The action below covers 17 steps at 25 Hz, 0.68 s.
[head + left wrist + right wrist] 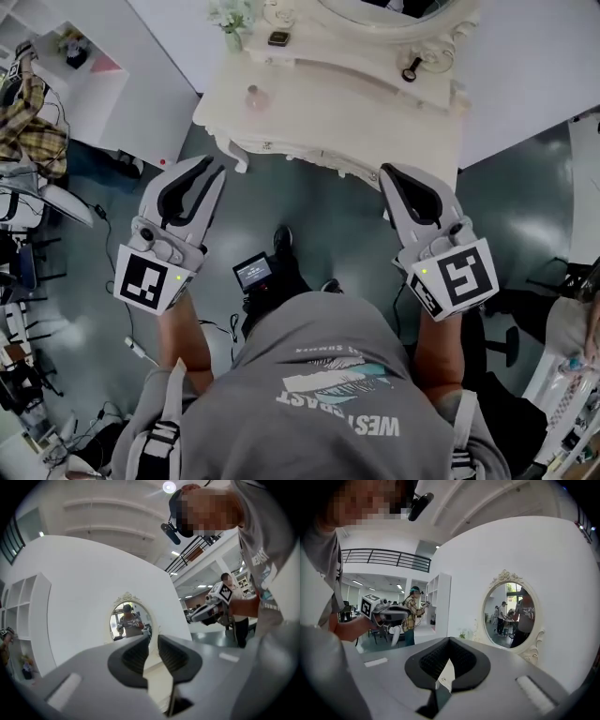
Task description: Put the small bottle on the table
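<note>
A small pinkish bottle (255, 97) stands on the left part of the cream vanity table (309, 112), apart from both grippers. My left gripper (214, 172) is held over the floor just short of the table's front edge. Its jaws are shut with nothing between them, as the left gripper view also shows (153, 638). My right gripper (388, 174) hovers level with it at the table's right front. It too is shut and empty (449, 640). The bottle is hidden in both gripper views.
On the table stand a vase with a plant (232, 28), a small dark box (278, 38) and a black round item (411, 67) by the oval mirror (129, 620). A white shelf unit (89, 84) is at the left. A person in a plaid shirt (412, 616) stands behind.
</note>
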{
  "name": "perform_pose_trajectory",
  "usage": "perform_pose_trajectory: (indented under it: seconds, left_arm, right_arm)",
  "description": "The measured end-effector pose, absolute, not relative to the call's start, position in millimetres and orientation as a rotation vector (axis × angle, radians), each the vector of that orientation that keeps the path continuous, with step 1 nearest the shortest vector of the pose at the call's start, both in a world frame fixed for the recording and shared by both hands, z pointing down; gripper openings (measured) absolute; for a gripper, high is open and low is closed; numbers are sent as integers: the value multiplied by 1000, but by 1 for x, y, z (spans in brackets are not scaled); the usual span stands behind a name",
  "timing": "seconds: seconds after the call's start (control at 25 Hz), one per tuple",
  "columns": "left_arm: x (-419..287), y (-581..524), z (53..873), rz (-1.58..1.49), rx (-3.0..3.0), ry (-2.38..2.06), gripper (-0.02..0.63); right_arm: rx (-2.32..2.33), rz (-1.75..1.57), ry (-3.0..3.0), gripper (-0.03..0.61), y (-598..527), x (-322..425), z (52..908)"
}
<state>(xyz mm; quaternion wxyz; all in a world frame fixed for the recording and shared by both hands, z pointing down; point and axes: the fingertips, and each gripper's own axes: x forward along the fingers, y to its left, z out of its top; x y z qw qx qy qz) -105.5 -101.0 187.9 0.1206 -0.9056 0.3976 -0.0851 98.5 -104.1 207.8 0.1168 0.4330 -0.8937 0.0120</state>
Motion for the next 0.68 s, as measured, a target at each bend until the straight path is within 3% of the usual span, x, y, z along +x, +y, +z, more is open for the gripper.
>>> perform_pose_trajectory:
  seconds: [0.68]
  left_arm:
    - [-85, -46, 177, -225, -2635, 1173, 63]
  right_arm:
    - [1261, -23, -2630, 0, -50, 116, 186]
